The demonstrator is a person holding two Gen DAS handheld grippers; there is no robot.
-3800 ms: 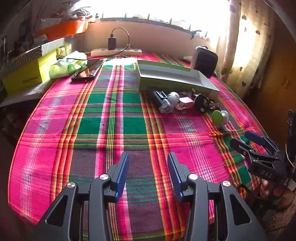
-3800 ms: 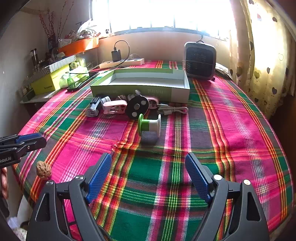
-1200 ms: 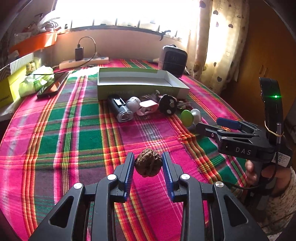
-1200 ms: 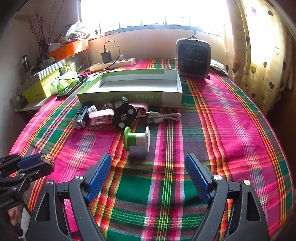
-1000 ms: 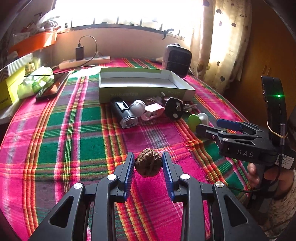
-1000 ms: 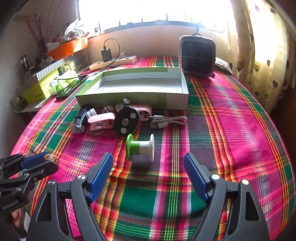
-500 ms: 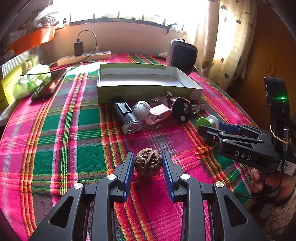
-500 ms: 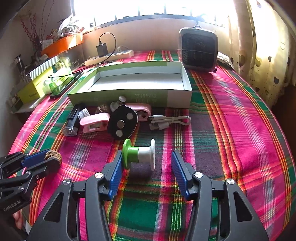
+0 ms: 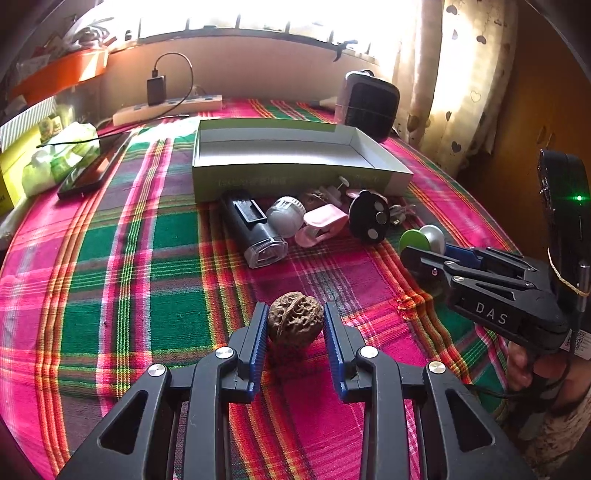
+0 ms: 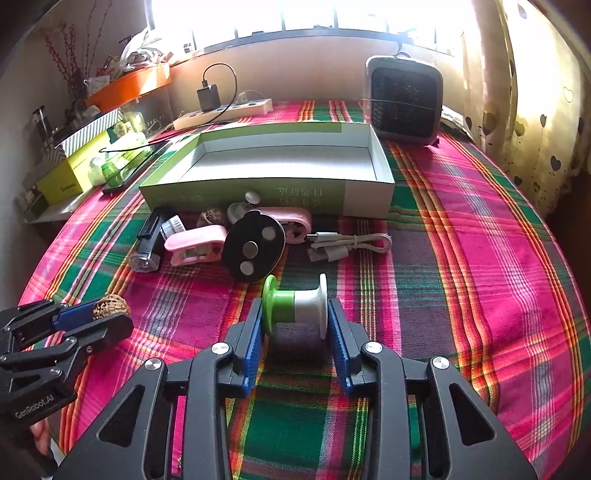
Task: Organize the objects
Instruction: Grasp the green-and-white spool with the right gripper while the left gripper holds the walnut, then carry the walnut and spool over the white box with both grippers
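Left claw [image 9: 295,325] clamps a walnut [image 9: 295,318]; right claw [image 10: 295,325], jaws just closing, clamps a spool [image 10: 295,308].

A round table [image 10: 480,258] is covered by a pink-green plaid cloth, backlit by a bright window [image 10: 295,14], with heart-print curtains [image 10: 535,110] hung at right.

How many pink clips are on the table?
2. The near pink clip lies left of the black disc; the far pink clip lies behind it, by the box. Others may be hidden.
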